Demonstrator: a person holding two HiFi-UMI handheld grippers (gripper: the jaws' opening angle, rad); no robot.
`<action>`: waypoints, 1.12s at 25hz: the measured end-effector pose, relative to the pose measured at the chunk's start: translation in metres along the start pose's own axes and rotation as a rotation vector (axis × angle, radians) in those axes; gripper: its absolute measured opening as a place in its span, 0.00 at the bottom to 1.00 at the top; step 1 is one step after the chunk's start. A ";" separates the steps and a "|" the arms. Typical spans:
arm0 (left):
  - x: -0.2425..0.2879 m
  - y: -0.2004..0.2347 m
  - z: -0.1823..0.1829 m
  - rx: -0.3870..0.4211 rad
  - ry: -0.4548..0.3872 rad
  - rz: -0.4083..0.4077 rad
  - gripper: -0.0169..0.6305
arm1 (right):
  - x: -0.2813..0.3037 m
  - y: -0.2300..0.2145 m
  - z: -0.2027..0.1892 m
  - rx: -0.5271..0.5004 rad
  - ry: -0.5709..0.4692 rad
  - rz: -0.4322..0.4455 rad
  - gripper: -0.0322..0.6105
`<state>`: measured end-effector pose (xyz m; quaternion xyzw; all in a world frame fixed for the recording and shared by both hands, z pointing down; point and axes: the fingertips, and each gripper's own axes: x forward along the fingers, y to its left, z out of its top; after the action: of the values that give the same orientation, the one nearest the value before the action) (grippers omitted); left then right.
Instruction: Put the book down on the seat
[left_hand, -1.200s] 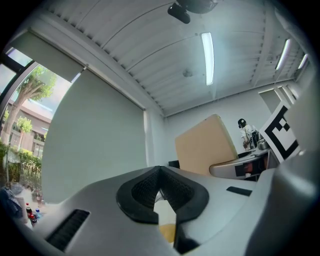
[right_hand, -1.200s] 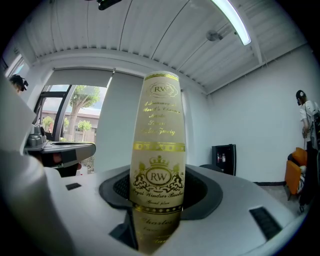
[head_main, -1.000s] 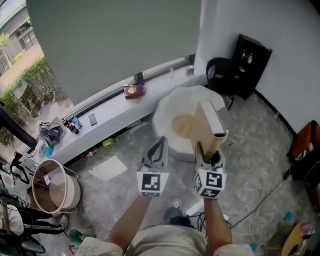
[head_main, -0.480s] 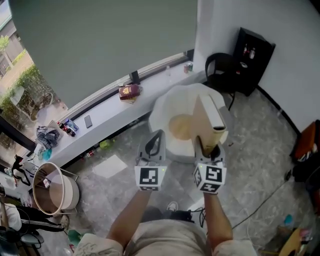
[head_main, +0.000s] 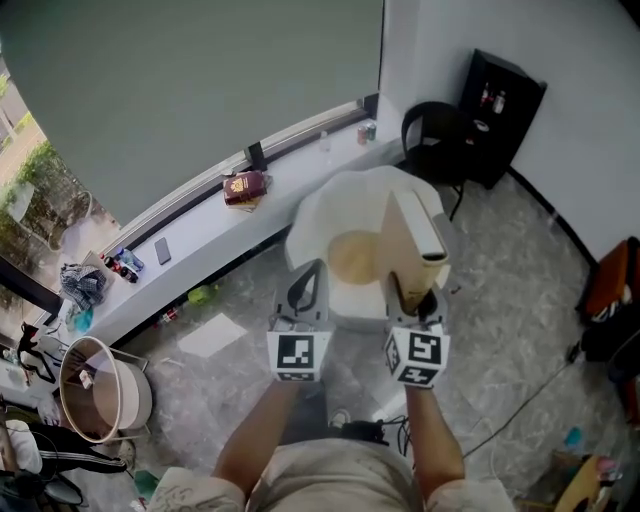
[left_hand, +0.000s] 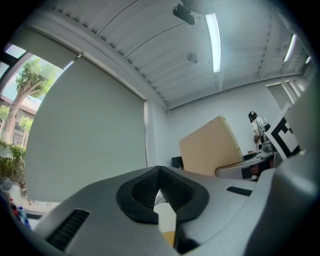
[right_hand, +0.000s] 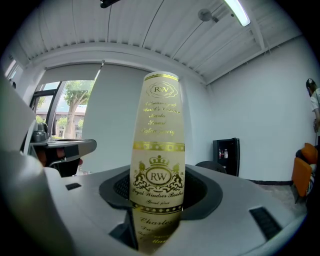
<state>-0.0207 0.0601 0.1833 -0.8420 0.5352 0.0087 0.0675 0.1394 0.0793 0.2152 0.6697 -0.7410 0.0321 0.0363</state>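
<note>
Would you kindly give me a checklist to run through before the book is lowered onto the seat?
1. Right gripper grip on the book: ok, jaws clamp its lower end, book upright.
2. Left gripper free: ok, jaws together, nothing between them.
3. Left gripper apart from the book: ok.
4. Book lined up over the white seat: ok in the head view.
5. Seat's tan cushion bare: ok where visible; behind the book, cannot tell.
6. Gap between book and seat: cannot tell.

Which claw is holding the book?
The right gripper: its jaws clamp the cream, gold-lettered book upright. The left gripper has its jaws closed on nothing.
</note>
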 end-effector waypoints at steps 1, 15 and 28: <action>0.008 0.002 -0.002 -0.008 0.001 -0.003 0.04 | 0.007 -0.003 0.000 -0.002 0.002 -0.006 0.39; 0.135 0.063 -0.024 -0.010 -0.023 -0.051 0.04 | 0.140 -0.007 0.002 -0.021 0.043 -0.045 0.39; 0.218 0.138 -0.075 -0.024 0.029 -0.075 0.04 | 0.250 0.016 -0.023 -0.023 0.138 -0.061 0.39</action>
<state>-0.0564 -0.2025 0.2239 -0.8623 0.5039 0.0000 0.0500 0.0984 -0.1644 0.2625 0.6878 -0.7163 0.0688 0.0959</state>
